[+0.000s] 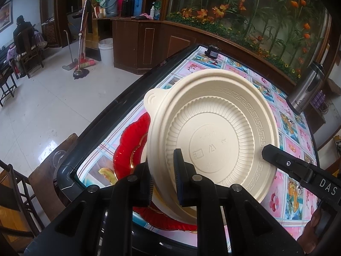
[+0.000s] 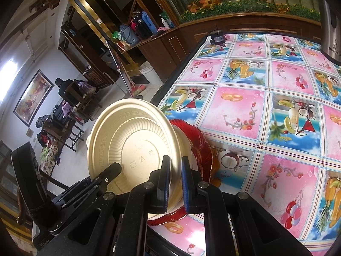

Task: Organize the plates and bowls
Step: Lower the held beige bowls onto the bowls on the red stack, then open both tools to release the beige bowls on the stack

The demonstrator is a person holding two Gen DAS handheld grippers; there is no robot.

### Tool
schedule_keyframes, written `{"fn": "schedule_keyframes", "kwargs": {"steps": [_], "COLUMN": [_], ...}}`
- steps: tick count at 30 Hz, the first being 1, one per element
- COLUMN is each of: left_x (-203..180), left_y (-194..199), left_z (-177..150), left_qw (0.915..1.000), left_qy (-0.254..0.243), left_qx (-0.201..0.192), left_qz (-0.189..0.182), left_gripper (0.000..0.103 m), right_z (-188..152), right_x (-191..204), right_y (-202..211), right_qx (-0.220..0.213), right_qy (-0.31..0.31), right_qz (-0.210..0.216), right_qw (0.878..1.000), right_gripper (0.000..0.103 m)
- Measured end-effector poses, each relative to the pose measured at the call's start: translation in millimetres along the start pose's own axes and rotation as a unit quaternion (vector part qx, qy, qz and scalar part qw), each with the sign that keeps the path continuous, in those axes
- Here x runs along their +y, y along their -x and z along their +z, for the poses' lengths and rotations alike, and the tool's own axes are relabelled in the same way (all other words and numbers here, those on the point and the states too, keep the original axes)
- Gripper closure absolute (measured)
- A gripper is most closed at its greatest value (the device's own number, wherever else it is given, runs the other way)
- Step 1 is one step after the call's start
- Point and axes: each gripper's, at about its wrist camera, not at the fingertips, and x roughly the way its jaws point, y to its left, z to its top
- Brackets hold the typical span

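Note:
A cream plastic bowl (image 1: pixel 213 132) with a ribbed wall and key-pattern rim is held tilted on edge, its embossed round face toward both cameras. My left gripper (image 1: pixel 165 183) is shut on the bowl's near rim. My right gripper (image 2: pixel 175 181) is shut on the bowl (image 2: pixel 136 145) at another spot on the rim. One right finger (image 1: pixel 277 157) shows in the left wrist view, and one left finger (image 2: pixel 110 173) in the right wrist view. Beneath the bowl a red glass plate (image 1: pixel 127 151) (image 2: pixel 200 147) lies on the table, with something cream-coloured on it, mostly hidden.
The table (image 2: pixel 245 111) has a pink and blue fruit-print cloth and a dark raised edge (image 1: pixel 102 117). A steel flask (image 1: pixel 307 89) (image 2: pixel 332 32) stands at the far right, a small black object (image 1: pixel 212 52) at the far edge. A wooden chair (image 1: pixel 46 170) is beside the table.

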Motion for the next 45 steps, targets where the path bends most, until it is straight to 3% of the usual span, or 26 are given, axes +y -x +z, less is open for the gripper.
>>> {"fn": "schedule_keyframes", "kwargs": {"steps": [5, 6, 7, 9, 15, 18, 23, 28, 33, 37, 39, 41, 45], "left_x": [-2, -2, -2, 0, 0, -5, -23, -75, -155, -197, -197, -186, -128], "left_y": [-1, -1, 0, 4, 14, 21, 41, 60, 42, 23, 25, 33, 45], "left_z": [3, 3, 3, 3, 4, 5, 8, 4, -16, -38, -45, -51, -48], "left_qw": [1.0000, 1.0000, 0.9999, 0.9997, 0.9993, 0.9992, 0.9979, 0.9923, 0.9812, 0.9750, 0.9731, 0.9753, 0.9879], "left_qy": [0.000, 0.002, 0.005, 0.013, 0.012, 0.011, 0.010, -0.037, -0.129, -0.190, -0.202, -0.192, -0.126], "left_qx": [0.000, 0.000, -0.002, -0.014, -0.031, -0.037, -0.061, -0.103, -0.097, -0.066, -0.067, -0.075, -0.083], "left_qz": [0.004, 0.008, 0.010, 0.015, 0.019, 0.013, -0.019, -0.058, -0.105, -0.094, -0.087, -0.079, -0.035], "left_gripper": [0.085, 0.073, 0.055, 0.044, 0.044, 0.044, 0.028, 0.023, 0.021, 0.021, 0.021, 0.021, 0.021], "right_z": [2, 3, 3, 4, 5, 6, 3, -3, -22, -42, -53, -54, -44], "right_x": [-4, -5, -6, -8, -11, -11, -14, -35, -98, -153, -175, -184, -150], "right_y": [-4, -6, -6, -7, -1, 8, 32, 72, 130, 150, 155, 155, 136], "right_qx": [0.003, 0.005, 0.005, 0.005, -0.007, -0.022, -0.059, -0.117, -0.192, -0.192, -0.182, -0.169, -0.140], "right_qy": [-0.009, -0.010, -0.012, -0.017, -0.024, -0.027, -0.027, -0.021, -0.058, -0.085, -0.107, -0.116, -0.049], "right_qz": [-0.001, -0.001, -0.002, -0.004, 0.002, 0.006, 0.004, -0.041, -0.149, -0.237, -0.239, -0.211, -0.135], "right_qw": [1.000, 1.000, 1.000, 1.000, 1.000, 0.999, 0.998, 0.992, 0.968, 0.948, 0.948, 0.956, 0.980], "right_gripper": [0.090, 0.089, 0.089, 0.086, 0.067, 0.044, 0.021, 0.006, 0.000, 0.000, 0.000, 0.000, 0.000]}}
